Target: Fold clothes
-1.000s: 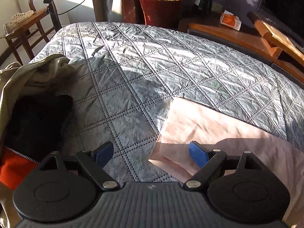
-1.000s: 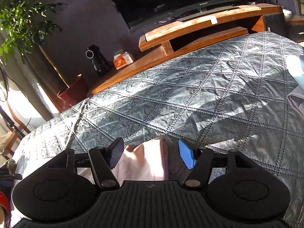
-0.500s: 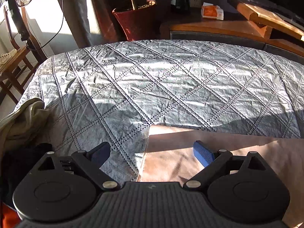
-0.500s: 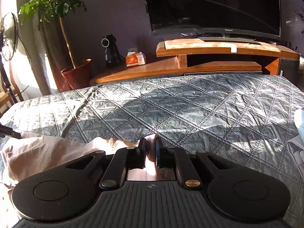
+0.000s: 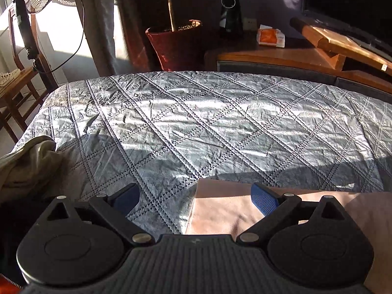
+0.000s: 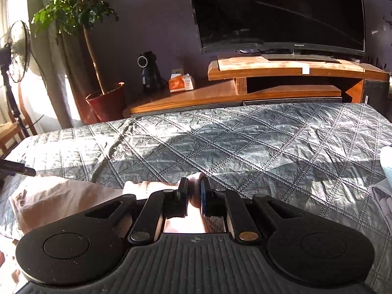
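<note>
— Since a second earlier, what had changed?

— Both wrist views had rolled level. The right claw (image 6: 194,191), which had stood apart around the pink cloth, had come together on it. The left view had swung so that less of the clothes heap at its left edge showed.

— Start with the left wrist view, then.

— The left claw (image 5: 194,199) stood wide apart, its jaws just beginning to close, with nothing pressed between them. Its right blue pad (image 5: 263,199) hung over the near corner of the pink cloth (image 5: 220,210); the left pad was over the bare grey quilt (image 5: 196,122). The cloth lay flat on the bed at the lower right, one straight edge running across the picture. An olive garment (image 5: 27,164) lay bunched at the left edge, with something dark below it that I could not make out. Beyond the bed stood a red plant pot (image 5: 176,44) and a wooden cabinet (image 5: 281,56).

— And the right wrist view?

— The right claw was clamped on a gathered fold of the pink cloth (image 6: 61,198), a ridge of fabric pinched between the pads. From there the cloth trailed left across the quilt (image 6: 245,147), rumpled. A pale folded item (image 6: 384,196) lay at the right edge. Behind the bed were a television (image 6: 276,12) on its wooden stand, a leafy plant (image 6: 73,2) and a fan (image 6: 19,51).
</note>
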`<state>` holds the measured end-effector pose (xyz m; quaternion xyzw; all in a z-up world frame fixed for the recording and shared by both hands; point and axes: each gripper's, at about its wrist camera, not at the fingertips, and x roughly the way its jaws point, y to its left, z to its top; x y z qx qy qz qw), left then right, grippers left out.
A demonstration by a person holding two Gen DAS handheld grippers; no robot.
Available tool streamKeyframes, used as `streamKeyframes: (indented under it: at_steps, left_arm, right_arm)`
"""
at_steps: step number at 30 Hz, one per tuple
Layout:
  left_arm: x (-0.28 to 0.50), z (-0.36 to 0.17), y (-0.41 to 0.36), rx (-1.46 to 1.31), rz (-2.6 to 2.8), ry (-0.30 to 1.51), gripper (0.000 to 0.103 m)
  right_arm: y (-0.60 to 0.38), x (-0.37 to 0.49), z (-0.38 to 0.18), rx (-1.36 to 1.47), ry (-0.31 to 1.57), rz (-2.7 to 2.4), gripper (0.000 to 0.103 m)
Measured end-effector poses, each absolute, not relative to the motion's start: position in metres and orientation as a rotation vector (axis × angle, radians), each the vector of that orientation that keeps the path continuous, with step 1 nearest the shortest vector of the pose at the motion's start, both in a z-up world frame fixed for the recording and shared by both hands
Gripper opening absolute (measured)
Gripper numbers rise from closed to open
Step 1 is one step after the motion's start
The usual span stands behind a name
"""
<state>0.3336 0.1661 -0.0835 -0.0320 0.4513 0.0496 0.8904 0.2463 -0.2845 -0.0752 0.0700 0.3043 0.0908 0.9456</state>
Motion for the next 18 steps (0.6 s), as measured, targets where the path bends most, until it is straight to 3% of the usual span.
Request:
streamKeyframes:
  at_steps: [4, 10, 11, 13, 14, 16, 18]
  left_arm:
    - [0.329, -0.092, 0.158, 0.009, 0.063, 0.902, 0.102]
    - [0.328, -0.095, 0.163, -0.013, 0.023, 0.882, 0.095]
    - [0.328, -0.094, 0.163, -0.009, 0.013, 0.872, 0.089]
    - [0.328, -0.091, 0.162, 0.001, -0.006, 0.851, 0.064]
    - [0.329, -0.088, 0.161, 0.003, -0.013, 0.844, 0.040]
    - [0.330, -0.087, 0.157, 0.003, -0.032, 0.842, 0.015]
    - [0.328, -0.087, 0.151, 0.030, -0.044, 0.833, 0.005]
  right_arm:
    - [-0.282, 0.247, -0.077, 0.140, 0.626, 0.193, 0.011]
    - [-0.280, 0.246, -0.078, 0.134, 0.628, 0.195, 0.012]
    - [-0.280, 0.247, -0.078, 0.133, 0.629, 0.193, 0.012]
    - [-0.280, 0.247, -0.078, 0.134, 0.630, 0.190, 0.012]
    - [-0.281, 0.247, -0.079, 0.135, 0.631, 0.189, 0.012]
    - [-0.280, 0.248, -0.079, 0.138, 0.632, 0.190, 0.011]
    - [-0.281, 0.248, -0.079, 0.141, 0.631, 0.189, 0.011]
